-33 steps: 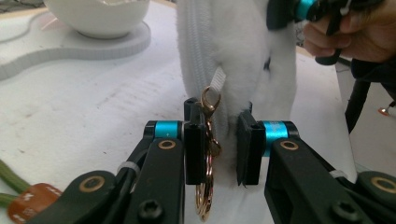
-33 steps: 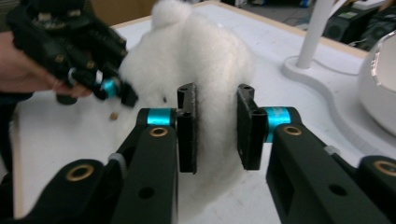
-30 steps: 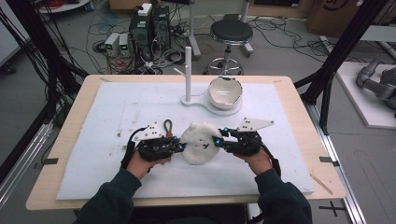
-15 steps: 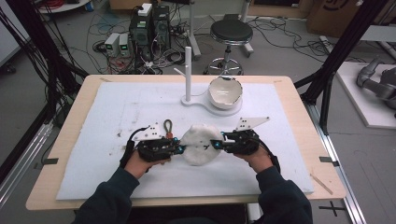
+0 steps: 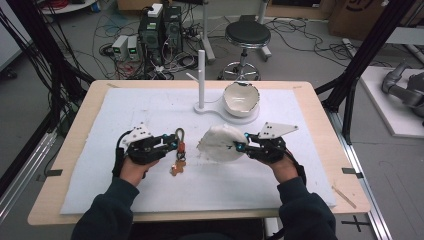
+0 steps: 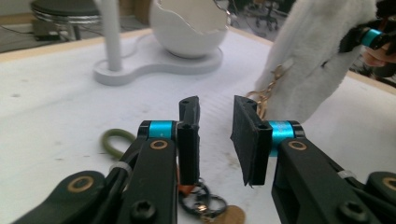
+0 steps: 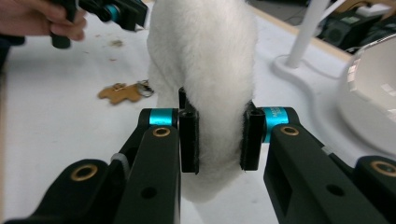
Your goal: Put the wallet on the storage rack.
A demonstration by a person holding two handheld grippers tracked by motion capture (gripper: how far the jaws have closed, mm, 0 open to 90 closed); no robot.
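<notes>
A white furry pom-pom (image 5: pixel 219 142) hangs just above the white mat; my right gripper (image 5: pixel 240 146) has just been closing and is shut on its right side. In the right gripper view the pads (image 7: pixel 189 140) squeeze the fur (image 7: pixel 205 56) from both sides. A gold chain (image 6: pixel 262 99) dangles from the pom-pom. My left gripper (image 5: pixel 172 145) stands to its left; its jaws have just been opening and are slightly open with nothing between them (image 6: pixel 215 103). Beside and under it lies a key ring with a green carabiner (image 5: pixel 179 135) and a brown charm (image 5: pixel 176 170).
A white stand with an upright post (image 5: pixel 201 75) and a cracked-egg-shaped bowl (image 5: pixel 241 99) sits at the back of the white mat (image 5: pixel 300 165). A stool and cabled electronics stand on the floor beyond the table's far edge.
My left gripper has let go of the pom-pom's left edge and drawn back to the left. The right gripper has closed on the fur and lifted it slightly; the brown charm now shows.
</notes>
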